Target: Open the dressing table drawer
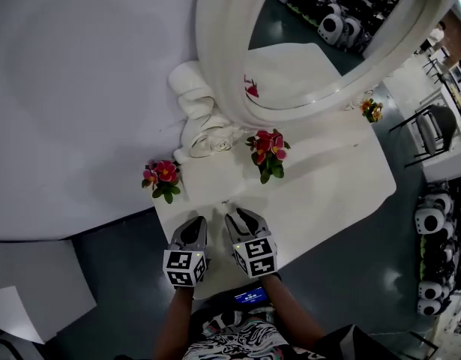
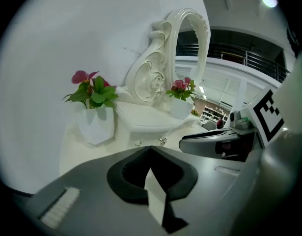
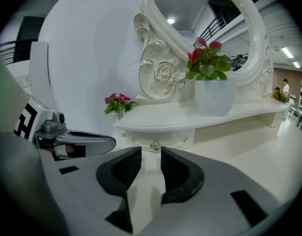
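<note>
Drawer: the small white front (image 3: pixel 158 135) sits shut under the raised shelf at the mirror's (image 3: pixel 200 9) foot, at the far side of the surface (image 3: pixel 254 156).
Knob: a small metal knob (image 3: pixel 154 145) sits mid-front, with smaller fittings left and right of it, too small to tell.
Handling: it is likely a light, stiff little box that slides straight toward the near side. The knob looks rounded and slippery.
Hold: pinch the knob's neck from both sides and pull level, without twisting.
Right hand-held gripper (image 3: pixel 151 151): its jaws stand apart with nothing between them. It is lined up on the knob, near but not touching.
Left hand-held gripper (image 2: pixel 150 149): its tips are together and empty, just left of the right one.
Risk: a jerk could shake the flower pot (image 3: pixel 214 96) on the shelf above.
</note>
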The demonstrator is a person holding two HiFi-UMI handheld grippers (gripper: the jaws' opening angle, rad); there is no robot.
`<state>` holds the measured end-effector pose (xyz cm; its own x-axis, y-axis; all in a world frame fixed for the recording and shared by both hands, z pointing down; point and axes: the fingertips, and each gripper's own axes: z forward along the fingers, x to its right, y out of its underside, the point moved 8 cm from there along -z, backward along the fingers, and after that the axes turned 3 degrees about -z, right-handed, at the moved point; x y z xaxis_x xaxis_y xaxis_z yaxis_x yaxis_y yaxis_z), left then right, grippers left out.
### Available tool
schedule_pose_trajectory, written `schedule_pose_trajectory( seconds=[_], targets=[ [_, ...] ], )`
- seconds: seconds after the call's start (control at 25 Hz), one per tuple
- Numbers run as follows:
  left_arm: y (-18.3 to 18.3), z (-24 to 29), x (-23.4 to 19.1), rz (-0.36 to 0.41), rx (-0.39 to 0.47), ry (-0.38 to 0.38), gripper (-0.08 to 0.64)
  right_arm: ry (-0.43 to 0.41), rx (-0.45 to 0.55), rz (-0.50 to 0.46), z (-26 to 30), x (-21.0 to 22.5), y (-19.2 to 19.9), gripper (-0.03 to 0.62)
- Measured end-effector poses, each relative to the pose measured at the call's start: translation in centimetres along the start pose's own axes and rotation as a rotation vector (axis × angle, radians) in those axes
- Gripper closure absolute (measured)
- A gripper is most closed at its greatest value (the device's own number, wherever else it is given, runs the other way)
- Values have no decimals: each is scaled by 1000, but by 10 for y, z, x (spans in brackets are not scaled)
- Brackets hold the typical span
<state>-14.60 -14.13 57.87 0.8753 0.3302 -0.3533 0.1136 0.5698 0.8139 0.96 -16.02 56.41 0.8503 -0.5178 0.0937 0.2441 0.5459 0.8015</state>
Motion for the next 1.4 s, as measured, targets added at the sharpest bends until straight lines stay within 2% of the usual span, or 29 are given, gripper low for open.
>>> schedule_pose_trajectory(
  seconds=[0.4,0.6,1.04,1.2,1.4],
  targets=[
    [-4,22,-13,-26,-37,-1,558,-35,-45,19,45,8,-3,454],
    [-5,25,-18,-35,-39,-6,558,-31,-64,-6,52,10,-1,489],
    [2,13,-13,-47,-40,-6,558,-53,-82,-29,41,7,4,491],
    [2,4,-9,-45,-17,2,558,-46,-88,-25,32,5,12,491],
    [1,-10,-13,-56,12,-23,558,-36,-92,-20,21,3,21,491]
  ],
)
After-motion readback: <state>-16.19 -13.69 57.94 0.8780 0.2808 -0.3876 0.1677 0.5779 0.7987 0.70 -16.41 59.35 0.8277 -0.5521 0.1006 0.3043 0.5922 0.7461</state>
